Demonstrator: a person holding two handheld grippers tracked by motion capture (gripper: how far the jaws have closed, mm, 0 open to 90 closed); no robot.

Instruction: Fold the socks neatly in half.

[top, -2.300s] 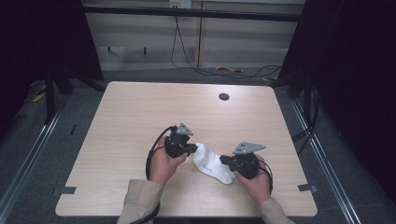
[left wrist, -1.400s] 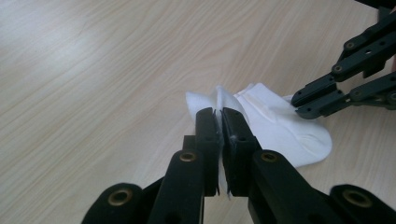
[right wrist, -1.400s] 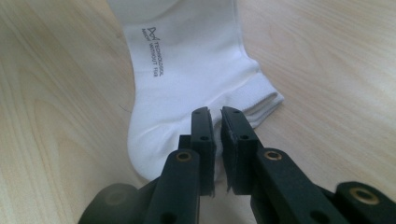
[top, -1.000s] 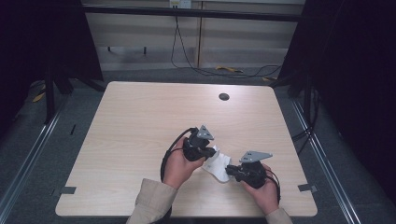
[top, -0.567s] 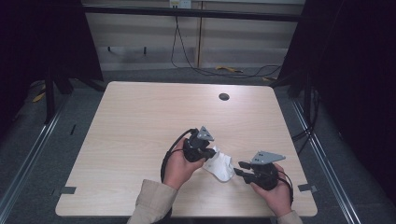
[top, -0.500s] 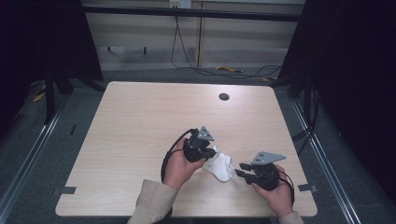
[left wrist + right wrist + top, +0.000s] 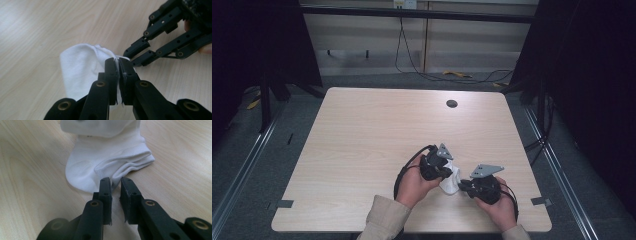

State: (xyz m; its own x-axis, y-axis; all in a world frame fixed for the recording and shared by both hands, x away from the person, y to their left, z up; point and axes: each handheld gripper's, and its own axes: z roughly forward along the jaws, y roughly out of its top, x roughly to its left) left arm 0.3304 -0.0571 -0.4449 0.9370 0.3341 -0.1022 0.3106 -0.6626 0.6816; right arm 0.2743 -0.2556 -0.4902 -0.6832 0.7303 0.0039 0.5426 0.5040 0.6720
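I keep the left gripper [image 7: 119,65] clenched on a fold of the white ankle sock [image 7: 80,67] lying on the wooden surface [image 7: 362,135] to anchor it, while the right gripper [image 7: 115,185], jaws just narrowing and slightly apart, lines up on its ribbed cuff [image 7: 130,161].

You have no readable text, label, brand, number or sign here: the white sock [image 7: 105,165], the counter [image 7: 362,135] and both tools are unmarked.

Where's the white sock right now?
In the high view the white sock lies near the table's front edge, right of centre, between the left gripper, which pinches it, and the right gripper.
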